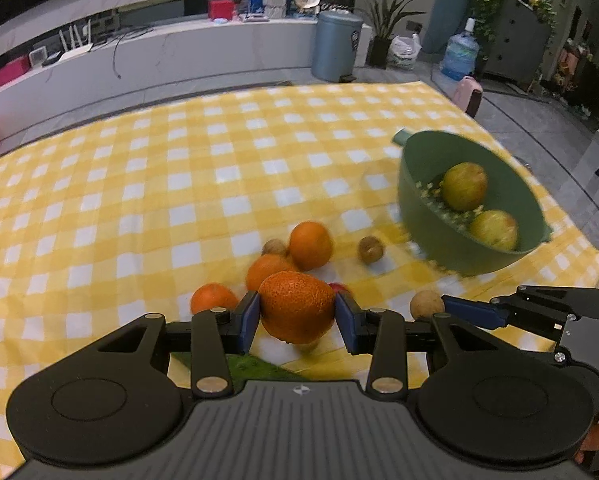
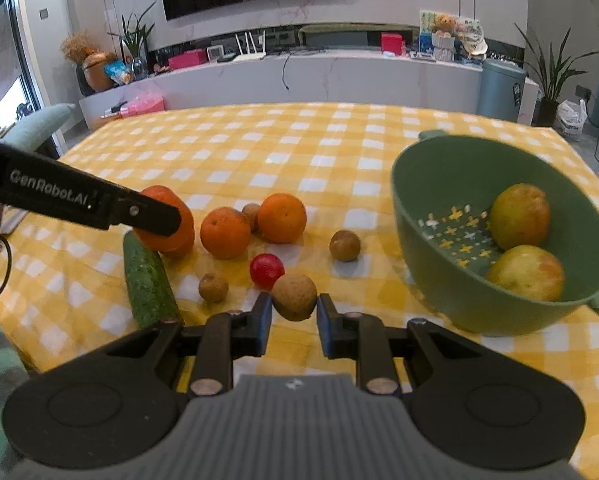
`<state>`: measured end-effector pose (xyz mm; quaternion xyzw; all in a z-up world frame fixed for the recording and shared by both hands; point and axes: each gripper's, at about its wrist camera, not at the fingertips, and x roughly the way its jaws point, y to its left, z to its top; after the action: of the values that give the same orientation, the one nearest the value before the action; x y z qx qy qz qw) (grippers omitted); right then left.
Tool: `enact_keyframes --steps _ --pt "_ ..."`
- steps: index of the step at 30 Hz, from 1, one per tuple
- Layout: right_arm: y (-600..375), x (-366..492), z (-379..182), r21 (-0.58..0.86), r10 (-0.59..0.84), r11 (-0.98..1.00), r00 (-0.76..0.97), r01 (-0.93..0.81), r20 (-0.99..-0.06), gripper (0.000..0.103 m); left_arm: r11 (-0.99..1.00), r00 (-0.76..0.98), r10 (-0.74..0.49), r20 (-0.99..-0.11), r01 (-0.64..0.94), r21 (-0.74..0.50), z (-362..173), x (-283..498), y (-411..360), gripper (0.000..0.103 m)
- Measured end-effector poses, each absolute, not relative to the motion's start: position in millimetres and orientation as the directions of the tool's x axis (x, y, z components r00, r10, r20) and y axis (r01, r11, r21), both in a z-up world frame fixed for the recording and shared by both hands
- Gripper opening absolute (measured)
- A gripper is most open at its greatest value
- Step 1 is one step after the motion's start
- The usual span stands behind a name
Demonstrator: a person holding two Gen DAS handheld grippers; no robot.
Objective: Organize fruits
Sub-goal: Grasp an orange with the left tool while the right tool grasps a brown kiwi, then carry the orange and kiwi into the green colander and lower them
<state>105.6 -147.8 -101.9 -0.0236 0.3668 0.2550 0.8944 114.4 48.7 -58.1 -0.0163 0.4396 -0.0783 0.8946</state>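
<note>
Colours and patterns on the worktop

Cloth (image 2: 299,140): yellow-and-white check. Colander (image 2: 427,216): green. Oranges (image 2: 282,218): orange. Apples (image 2: 519,216): yellow-green, blushed. Cucumber (image 2: 147,280): dark green. Small round fruit (image 2: 266,271): red. Tongs (image 2: 290,312): black, blue pads (image 2: 264,320).

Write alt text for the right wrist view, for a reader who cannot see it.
The right gripper grips a small brown fruit above a yellow checked tablecloth. A green colander at right holds two apples; oranges, a cucumber and a cherry tomato lie left.
</note>
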Motion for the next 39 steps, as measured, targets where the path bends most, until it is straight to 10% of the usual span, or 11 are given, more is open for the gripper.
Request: enact_keyframes --steps 18,39 --pt "-212.8 104.6 -54.3 0.071 0.403 0.886 0.686 -0.458 -0.606 0.02 0.948 0.6 -0.296 -0.743 0.282 -0.15 -10.4 145.0 -34.9 0.046" --pt "-236.1 175.4 -68.1 0.012 0.347 0.863 0.577 -0.505 -0.74 0.02 0.905 0.46 -0.313 -0.831 0.41 -0.114 -43.8 211.1 -95.7 0.046"
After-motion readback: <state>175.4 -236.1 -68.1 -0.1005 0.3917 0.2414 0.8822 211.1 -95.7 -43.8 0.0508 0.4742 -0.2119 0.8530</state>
